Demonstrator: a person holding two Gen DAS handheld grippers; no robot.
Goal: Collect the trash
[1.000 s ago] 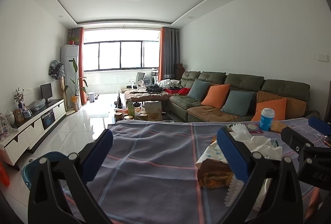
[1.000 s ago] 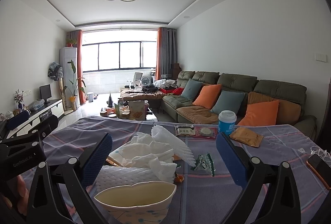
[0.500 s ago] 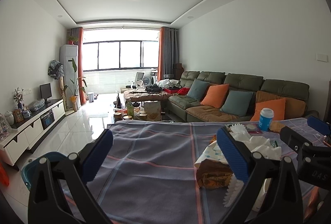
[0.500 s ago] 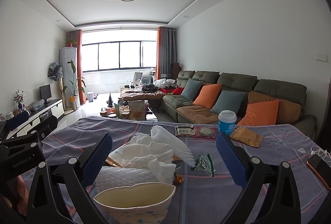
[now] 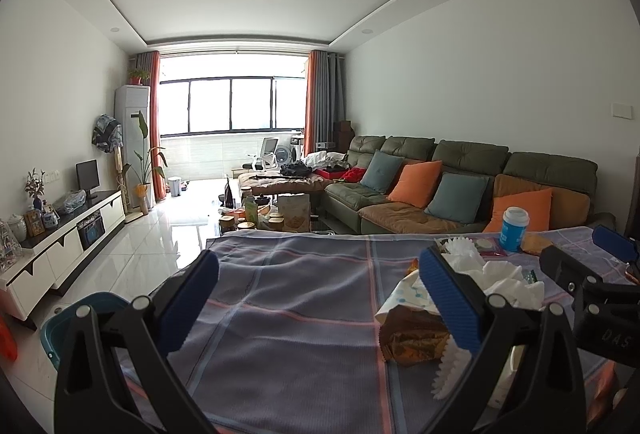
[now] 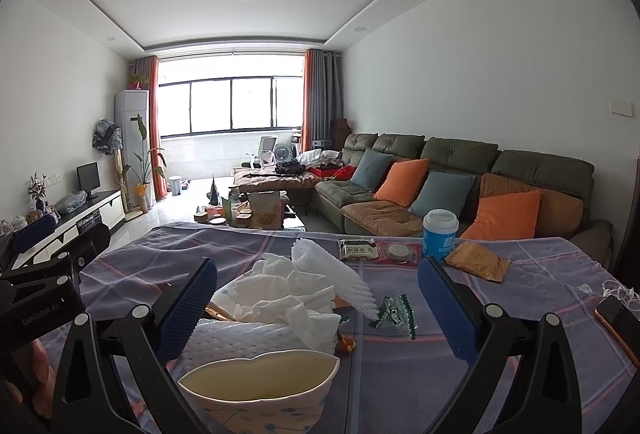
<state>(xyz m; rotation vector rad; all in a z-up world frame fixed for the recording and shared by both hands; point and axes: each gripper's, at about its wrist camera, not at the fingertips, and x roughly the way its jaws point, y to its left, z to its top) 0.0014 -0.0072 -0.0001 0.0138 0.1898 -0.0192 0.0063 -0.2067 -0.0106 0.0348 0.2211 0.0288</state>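
A heap of crumpled white tissues (image 6: 288, 298) and a white foam fruit net (image 6: 332, 274) lies on the purple checked tablecloth (image 6: 520, 354). A squashed paper bowl (image 6: 260, 390) sits in front of the heap, between my right gripper's fingers. My right gripper (image 6: 320, 310) is open above the bowl. A green wrapper (image 6: 394, 314) lies right of the heap. In the left wrist view, the same heap (image 5: 500, 278) and a brown crinkled bag (image 5: 412, 338) lie at the right, partly behind the right finger. My left gripper (image 5: 316, 302) is open over bare cloth.
A blue paper cup with a white lid (image 6: 440, 234), two flat snack packets (image 6: 380, 250) and a brown packet (image 6: 478, 266) stand at the table's far side. A phone (image 6: 616, 318) lies at the right edge. A teal bin (image 5: 72, 322) stands on the floor left of the table.
Both views have shifted only slightly; the trash heap sits a touch further left in the left wrist view. Both grippers stay open and nothing has been picked up.
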